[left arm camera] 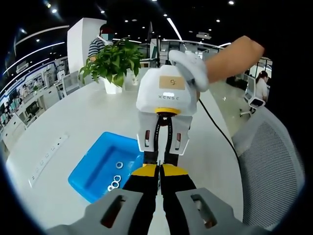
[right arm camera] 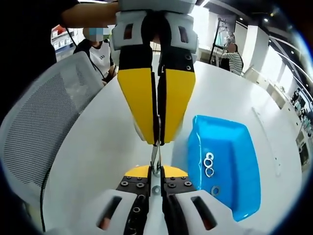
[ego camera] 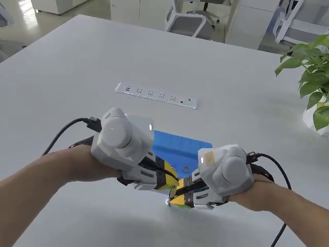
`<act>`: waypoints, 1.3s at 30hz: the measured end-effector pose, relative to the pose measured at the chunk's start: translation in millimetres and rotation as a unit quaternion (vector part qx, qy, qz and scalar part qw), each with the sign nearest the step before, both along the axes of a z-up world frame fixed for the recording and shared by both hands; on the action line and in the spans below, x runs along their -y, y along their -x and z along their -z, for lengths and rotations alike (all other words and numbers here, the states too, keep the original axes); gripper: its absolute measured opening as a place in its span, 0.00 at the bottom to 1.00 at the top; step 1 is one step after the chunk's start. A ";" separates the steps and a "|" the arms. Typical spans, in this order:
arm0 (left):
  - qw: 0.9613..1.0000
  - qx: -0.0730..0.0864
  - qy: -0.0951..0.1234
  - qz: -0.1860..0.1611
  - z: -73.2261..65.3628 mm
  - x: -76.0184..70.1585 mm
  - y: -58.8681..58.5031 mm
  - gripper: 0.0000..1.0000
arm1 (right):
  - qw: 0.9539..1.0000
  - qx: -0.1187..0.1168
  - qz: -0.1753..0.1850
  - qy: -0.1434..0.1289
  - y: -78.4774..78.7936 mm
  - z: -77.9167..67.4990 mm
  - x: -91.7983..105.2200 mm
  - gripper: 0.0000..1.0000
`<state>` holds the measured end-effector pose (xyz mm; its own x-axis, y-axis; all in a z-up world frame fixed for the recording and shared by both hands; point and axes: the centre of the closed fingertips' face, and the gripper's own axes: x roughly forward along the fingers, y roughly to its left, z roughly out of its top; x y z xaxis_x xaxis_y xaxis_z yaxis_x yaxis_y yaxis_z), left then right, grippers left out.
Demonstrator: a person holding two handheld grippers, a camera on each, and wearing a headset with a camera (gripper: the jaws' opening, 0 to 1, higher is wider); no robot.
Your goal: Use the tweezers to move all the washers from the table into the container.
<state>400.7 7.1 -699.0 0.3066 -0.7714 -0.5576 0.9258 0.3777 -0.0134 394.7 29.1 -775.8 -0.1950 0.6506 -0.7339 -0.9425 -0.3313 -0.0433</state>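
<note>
Both shut on tweezers [right arm camera: 156,154]: L tool [left arm camera: 159,169] & R tool [right arm camera: 155,173].

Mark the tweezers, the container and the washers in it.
tweezers [right arm camera: 156,157], right gripper view, bare metal shaft.
container [right arm camera: 234,147], right gripper view, bare blue floor.
washers [right arm camera: 209,160], right gripper view, where two clustered rings touch.

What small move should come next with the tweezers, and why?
Probably open the right gripper a little and draw it back, leaving the tweezers in the left gripper. The two grippers meet tip to tip beside the blue container, and both look shut on the tweezers, so the tweezers cannot pick anything. Some washers already lie inside.
</note>
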 end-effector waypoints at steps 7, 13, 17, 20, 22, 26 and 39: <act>1.000 0.000 -0.005 0.008 0.2 1.3 1.3 0.05 | 1.000 -0.002 0.004 0.000 0.6 -0.6 0.5 0.09; 1.000 -0.002 -0.008 0.010 0.2 0.7 1.5 0.05 | 1.000 -0.006 -0.003 0.006 0.8 0.8 -1.1 0.10; 1.000 -0.003 -0.008 0.009 -0.1 0.5 2.2 0.05 | 1.000 -0.006 -0.008 0.009 2.4 3.7 -3.6 0.10; 1.000 -0.003 -0.008 0.008 -0.3 0.2 2.4 0.05 | 1.000 -0.005 -0.009 0.011 2.8 4.1 -4.3 0.10; 1.000 -0.003 -0.008 0.007 -0.5 0.4 2.2 0.05 | 1.000 -0.004 -0.009 0.012 2.5 4.5 -4.1 0.09; 1.000 -0.003 -0.007 0.007 -0.5 2.2 1.8 0.05 | 1.000 -0.009 0.001 0.007 2.2 4.3 -3.1 0.08; 1.000 -0.003 -0.003 -0.004 -3.7 1.0 0.8 0.07 | 1.000 -0.007 0.003 0.007 2.4 4.5 -3.3 0.08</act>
<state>399.8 6.2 -695.3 0.3090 -0.7659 -0.5639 0.9230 0.3844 -0.0164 392.3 32.4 -780.3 -0.2023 0.6409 -0.7405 -0.9449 -0.3263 -0.0243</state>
